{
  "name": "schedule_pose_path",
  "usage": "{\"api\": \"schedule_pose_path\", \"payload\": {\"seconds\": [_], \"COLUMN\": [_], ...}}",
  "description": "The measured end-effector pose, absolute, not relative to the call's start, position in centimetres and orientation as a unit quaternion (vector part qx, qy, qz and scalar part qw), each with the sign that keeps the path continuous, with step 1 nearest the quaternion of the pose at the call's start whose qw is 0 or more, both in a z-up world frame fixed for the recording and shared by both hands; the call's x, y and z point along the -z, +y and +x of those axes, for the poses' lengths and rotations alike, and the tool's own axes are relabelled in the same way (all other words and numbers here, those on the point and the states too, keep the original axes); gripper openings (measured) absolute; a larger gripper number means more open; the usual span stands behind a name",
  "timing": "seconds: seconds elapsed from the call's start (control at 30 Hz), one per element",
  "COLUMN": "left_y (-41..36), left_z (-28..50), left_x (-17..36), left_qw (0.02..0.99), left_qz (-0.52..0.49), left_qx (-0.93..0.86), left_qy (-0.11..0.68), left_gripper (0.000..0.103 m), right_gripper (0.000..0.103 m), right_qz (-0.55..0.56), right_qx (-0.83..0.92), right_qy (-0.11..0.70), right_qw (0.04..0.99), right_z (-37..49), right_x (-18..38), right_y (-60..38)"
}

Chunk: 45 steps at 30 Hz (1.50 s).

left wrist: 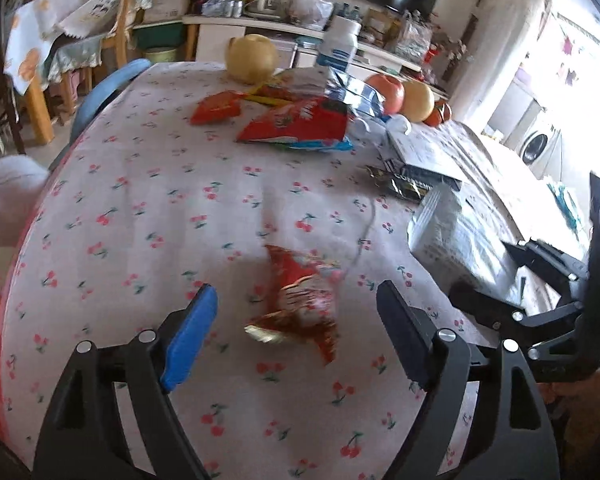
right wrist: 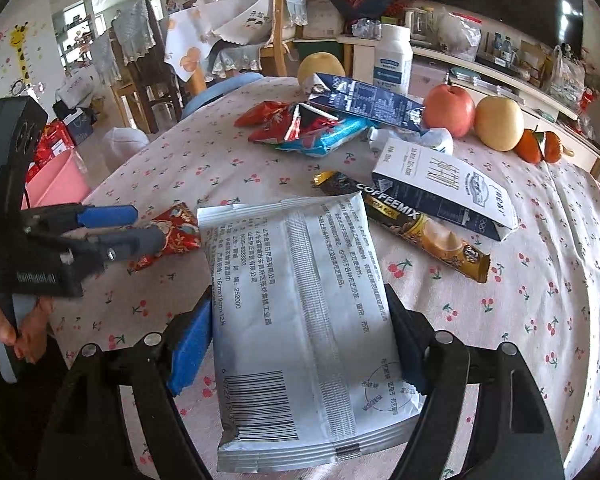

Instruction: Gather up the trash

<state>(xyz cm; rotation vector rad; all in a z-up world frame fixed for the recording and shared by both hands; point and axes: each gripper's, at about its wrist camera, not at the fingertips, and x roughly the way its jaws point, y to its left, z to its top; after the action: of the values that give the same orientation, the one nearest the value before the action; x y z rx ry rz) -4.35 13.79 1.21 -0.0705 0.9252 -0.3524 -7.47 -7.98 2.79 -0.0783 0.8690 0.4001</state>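
Note:
A crumpled red and gold wrapper [left wrist: 300, 304] lies on the cherry-print tablecloth [left wrist: 140, 220]. My left gripper [left wrist: 296, 290] is open around it, and neither pad touches it. From the right wrist view the left gripper [right wrist: 148, 226] sits at the left with the wrapper [right wrist: 176, 232] at its fingertips. My right gripper [right wrist: 298, 302] is shut on a large silver-white printed packet [right wrist: 296, 360], with both pads against its sides. In the left wrist view this right gripper [left wrist: 484, 270] and its packet [left wrist: 456, 232] are at the right edge.
More litter lies further back: red snack bags [left wrist: 296, 124], a gold coffee-mix stick [right wrist: 420, 228], a white carton [right wrist: 444, 188] and a blue carton [right wrist: 368, 104]. An apple [right wrist: 448, 110], pears, tangerines and a white bottle [right wrist: 394, 60] stand behind. A pink bin [right wrist: 60, 184] is left of the table.

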Motion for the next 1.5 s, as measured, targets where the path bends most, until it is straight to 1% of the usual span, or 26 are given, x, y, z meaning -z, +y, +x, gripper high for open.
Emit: {"api": "schedule_pose_path", "payload": {"seconds": [0.03, 0.13, 0.17, 0.2, 0.23, 0.33, 0.5, 0.8, 1.13, 1.5], "left_y": [13.4, 12.0, 11.7, 11.5, 11.5, 11.8, 12.8, 17.6, 25.5, 35.9], "left_z": [-4.2, -4.0, -4.1, -4.0, -3.9, -3.8, -3.8, -4.3, -5.4, -7.9], "left_x": [-1.0, -0.3, -0.3, -0.3, -0.3, -0.4, -0.6, -3.3, -6.9, -9.2], "left_qw": [0.879, 0.877, 0.881, 0.883, 0.883, 0.883, 0.885, 0.903, 0.924, 0.929], "left_qz": [-0.03, -0.003, 0.007, 0.015, 0.015, 0.007, -0.01, -0.064, -0.12, -0.18], "left_qx": [0.169, 0.165, 0.159, 0.152, 0.15, 0.146, 0.136, 0.104, 0.034, -0.075], "left_qy": [0.445, 0.45, 0.446, 0.444, 0.444, 0.445, 0.446, 0.411, 0.362, 0.316], "left_gripper": [0.081, 0.063, 0.054, 0.051, 0.042, 0.04, 0.039, 0.039, 0.039, 0.039], "right_gripper": [0.078, 0.078, 0.078, 0.078, 0.078, 0.078, 0.078, 0.078, 0.078, 0.078], "right_qz": [-0.035, -0.032, -0.032, -0.031, -0.031, -0.033, -0.03, -0.022, -0.028, -0.064], "right_qx": [-0.19, -0.184, -0.184, -0.184, -0.184, -0.185, -0.191, -0.199, -0.233, -0.314], "right_qy": [0.419, 0.421, 0.422, 0.422, 0.422, 0.421, 0.419, 0.408, 0.394, 0.36], "right_qw": [0.887, 0.888, 0.887, 0.887, 0.887, 0.887, 0.887, 0.891, 0.888, 0.876], "right_z": [-7.4, -7.1, -7.0, -7.0, -7.0, -6.9, -6.7, -6.5, -6.5, -7.3], "right_x": [-2.8, -2.7, -2.6, -2.6, -2.6, -2.6, -3.0, -4.4, -6.6, -10.4], "right_y": [-8.2, -8.5, -8.6, -8.6, -8.6, -8.5, -7.7, -5.6, 0.1, 11.0]}}
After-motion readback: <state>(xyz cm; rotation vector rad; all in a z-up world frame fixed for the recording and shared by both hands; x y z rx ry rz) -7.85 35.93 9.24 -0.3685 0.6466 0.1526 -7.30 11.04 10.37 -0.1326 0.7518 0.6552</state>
